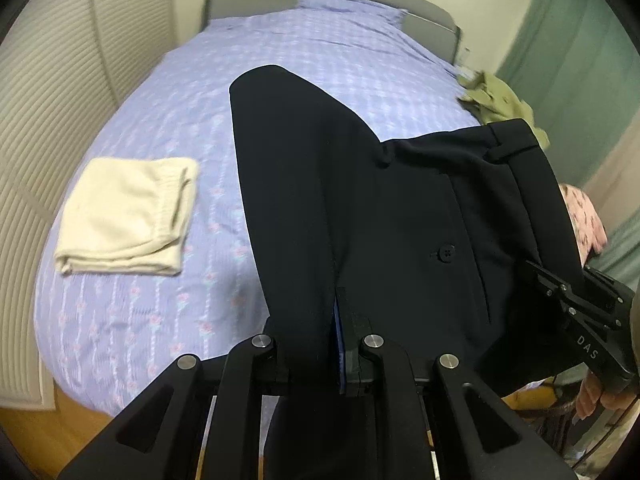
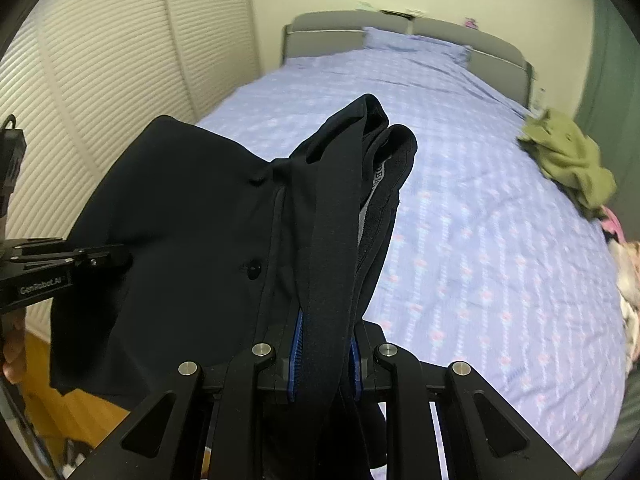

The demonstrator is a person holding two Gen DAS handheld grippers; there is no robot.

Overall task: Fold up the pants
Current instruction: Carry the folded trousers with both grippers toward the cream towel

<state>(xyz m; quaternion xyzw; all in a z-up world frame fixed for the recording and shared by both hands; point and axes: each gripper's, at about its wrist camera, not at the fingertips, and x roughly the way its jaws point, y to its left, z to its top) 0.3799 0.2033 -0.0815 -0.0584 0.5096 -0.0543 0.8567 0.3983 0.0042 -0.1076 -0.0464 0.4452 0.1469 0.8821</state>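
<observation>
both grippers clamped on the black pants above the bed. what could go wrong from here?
1. The right gripper pinches a bunched stack of waistband layers; an inner layer could slip and skew the fold.
2. The left gripper holds only a narrow strip of the pants, so the cloth may pull free if the hands spread.
3. The folded cream garment lies on the bed to the left; a low swing could drag it open.

Black fabric dress pants (image 1: 384,216) are showing a matching black button. Lavender bed cover (image 1: 168,120) is displaying pink floral stripes. Folded cream knit garment (image 1: 128,220) and crumpled olive-green cloth (image 2: 572,160) are appearing plain. Both black grippers are showing blue pads (image 2: 298,356).
</observation>
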